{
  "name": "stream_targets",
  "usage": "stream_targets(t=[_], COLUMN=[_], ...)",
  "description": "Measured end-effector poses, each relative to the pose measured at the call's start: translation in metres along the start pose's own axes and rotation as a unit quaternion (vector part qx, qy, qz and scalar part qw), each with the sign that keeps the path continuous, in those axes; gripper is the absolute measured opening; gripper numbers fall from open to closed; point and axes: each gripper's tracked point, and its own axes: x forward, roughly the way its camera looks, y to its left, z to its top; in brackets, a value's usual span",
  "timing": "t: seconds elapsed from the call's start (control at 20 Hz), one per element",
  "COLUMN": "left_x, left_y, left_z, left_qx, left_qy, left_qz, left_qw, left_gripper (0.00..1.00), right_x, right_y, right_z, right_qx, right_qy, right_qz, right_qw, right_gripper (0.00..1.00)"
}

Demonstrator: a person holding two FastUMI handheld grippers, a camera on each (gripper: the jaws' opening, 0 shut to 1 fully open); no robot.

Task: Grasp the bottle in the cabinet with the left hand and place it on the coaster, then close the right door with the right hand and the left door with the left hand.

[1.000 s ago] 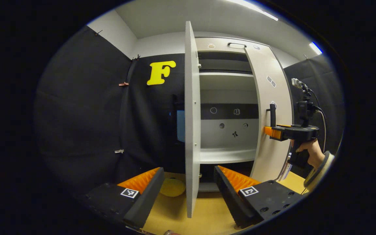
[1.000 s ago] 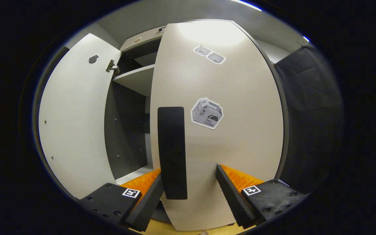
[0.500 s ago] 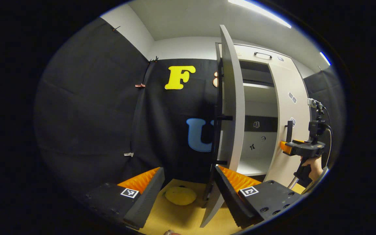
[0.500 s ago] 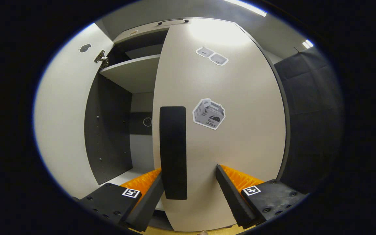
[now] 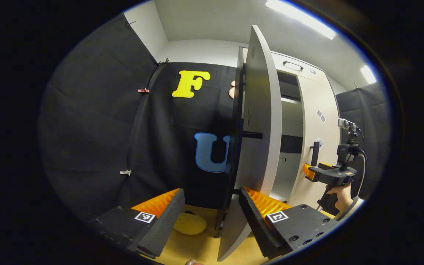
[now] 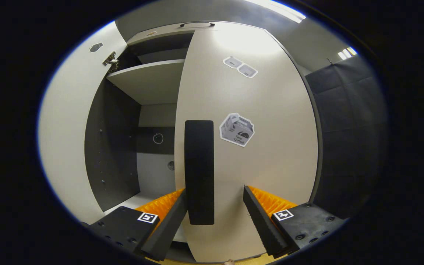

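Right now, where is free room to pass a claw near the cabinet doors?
Free: the gap between left door and right door, above the bare lower shelf. Crowded: the right claw straddles the door handle; the left claw straddles the left door's edge.

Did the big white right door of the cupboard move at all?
Yes. In the right gripper view the white right cabinet door has swung toward closing: less of the shelf inside shows past its edge.

The left tongs (image 5: 208, 217) gape around the left door's (image 5: 260, 140) edge, a yellow coaster (image 5: 190, 223) beneath them.
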Motion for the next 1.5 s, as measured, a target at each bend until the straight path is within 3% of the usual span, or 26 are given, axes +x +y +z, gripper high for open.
stream_targets(t=[0.2, 0.4, 0.75, 1.0, 1.15, 1.5], left_x=[-0.001, 0.016, 0.036, 0.050, 0.045, 0.034], left_y=[-0.008, -0.027, -0.112, -0.167, -0.183, -0.208], left_z=[0.000, -0.001, -0.011, -0.013, -0.014, -0.022], left_qx=[0.013, 0.016, 0.029, 0.011, 0.033, 0.029], left_qy=[0.008, 0.010, 0.011, 0.010, 0.012, 0.021], left_qz=[-0.026, -0.055, -0.156, -0.215, -0.219, -0.231], left_qw=[1.000, 0.998, 0.987, 0.976, 0.975, 0.972], left_gripper=[0.94, 0.94, 0.94, 0.95, 0.95, 0.95], right_x=[-0.013, -0.041, -0.069, -0.096, -0.110, -0.128], right_y=[0.007, -0.010, -0.059, -0.091, -0.105, -0.113], right_z=[-0.028, -0.020, 0.014, 0.030, 0.038, 0.036], right_qx=[0.014, 0.012, -0.001, -0.013, -0.014, -0.007], right_qy=[0.058, 0.059, 0.032, 0.024, 0.018, 0.029], right_qz=[0.022, 0.021, 0.002, -0.008, -0.010, 0.006], right_qw=[0.998, 0.998, 0.999, 1.000, 1.000, 1.000], right_gripper=[0.98, 0.97, 0.98, 0.98, 0.98, 0.98])
